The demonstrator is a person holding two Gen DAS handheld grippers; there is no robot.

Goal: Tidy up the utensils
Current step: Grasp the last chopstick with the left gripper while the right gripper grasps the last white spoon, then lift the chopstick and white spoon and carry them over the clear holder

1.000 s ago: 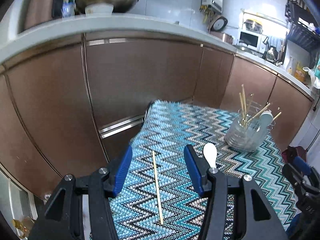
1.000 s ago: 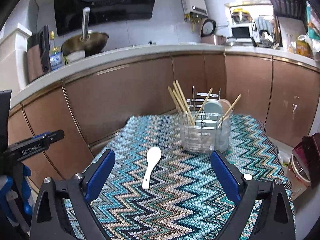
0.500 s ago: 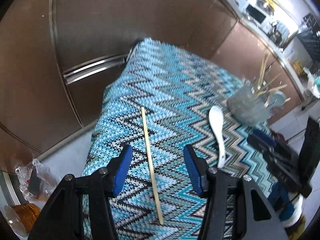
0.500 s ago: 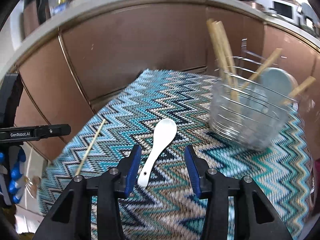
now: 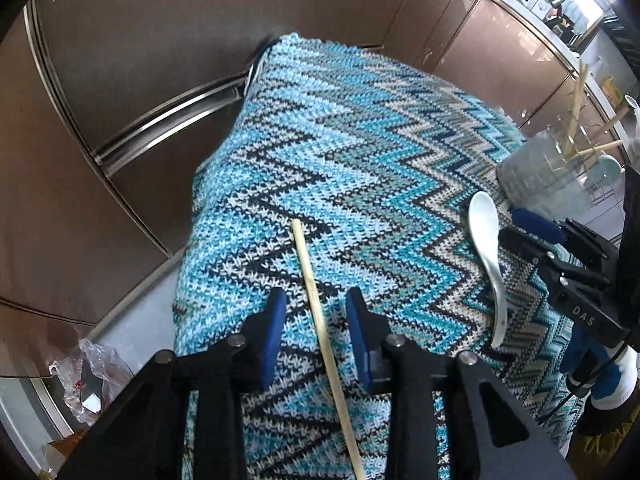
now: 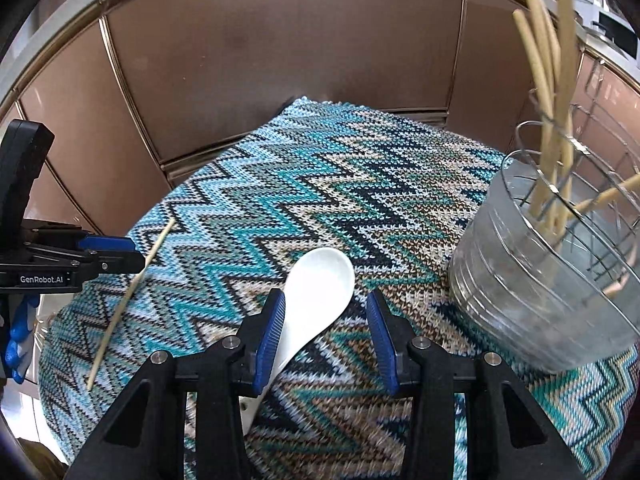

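Note:
A single wooden chopstick (image 5: 316, 312) lies on the zigzag cloth (image 5: 360, 152). My left gripper (image 5: 314, 320) is open and straddles its middle, jaws low on either side. A white ceramic spoon (image 6: 312, 300) lies on the cloth. My right gripper (image 6: 326, 328) is open around its handle, the left pad close to it. The spoon (image 5: 486, 248) and the right gripper (image 5: 552, 248) show in the left wrist view. The chopstick (image 6: 128, 300) and the left gripper (image 6: 100, 256) show in the right wrist view. A clear utensil holder (image 6: 540, 280) with several chopsticks stands at right.
The cloth (image 6: 320, 184) covers a small table with edges near on the left and far sides. Brown cabinet doors (image 5: 140, 40) stand behind it. A crumpled plastic bag (image 5: 92, 376) lies on the floor at left. The holder (image 5: 552, 176) also holds a pale spoon.
Both grippers dropped towards the cloth and tilted down. The left now straddles the chopstick, the right straddles the spoon. Both jaws have narrowed from one second ago.

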